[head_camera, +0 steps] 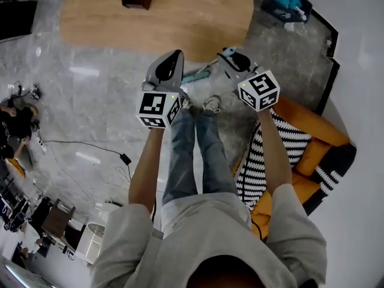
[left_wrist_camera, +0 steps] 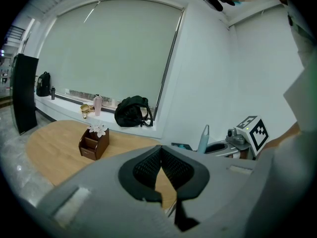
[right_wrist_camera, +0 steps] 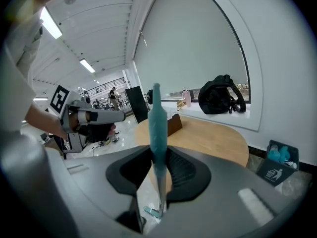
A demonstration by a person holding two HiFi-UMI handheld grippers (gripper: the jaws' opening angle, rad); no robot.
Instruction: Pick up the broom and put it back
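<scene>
In the head view, the left gripper (head_camera: 175, 55) and the right gripper (head_camera: 224, 54) are held out side by side above the floor (head_camera: 90, 119), short of the wooden table (head_camera: 180, 17), and the teal end of the broom (head_camera: 197, 75) is seen poking out of the right gripper toward the left one. In the left gripper view, the left gripper (left_wrist_camera: 161, 152) is seen with its jaws brought together at the tips and nothing caught between them; the broom (left_wrist_camera: 204, 139) shows off to the side as a teal stick standing up out of the right gripper (left_wrist_camera: 218, 147). In the right gripper view, the right gripper (right_wrist_camera: 158, 156) is clamped on the broom (right_wrist_camera: 157, 118): the long axis runs almost straight up across the jaws, the teal grip end pointing up and the bare metal shaft dropping toward the floor, where the brush end cannot be made out clearly. The pick-up is judged done and the carrying step in hand. Next, the broom needs to be kept upright, brought to its resting place, which no view identifies, and its lower end set down before the jaws are let go.
</scene>
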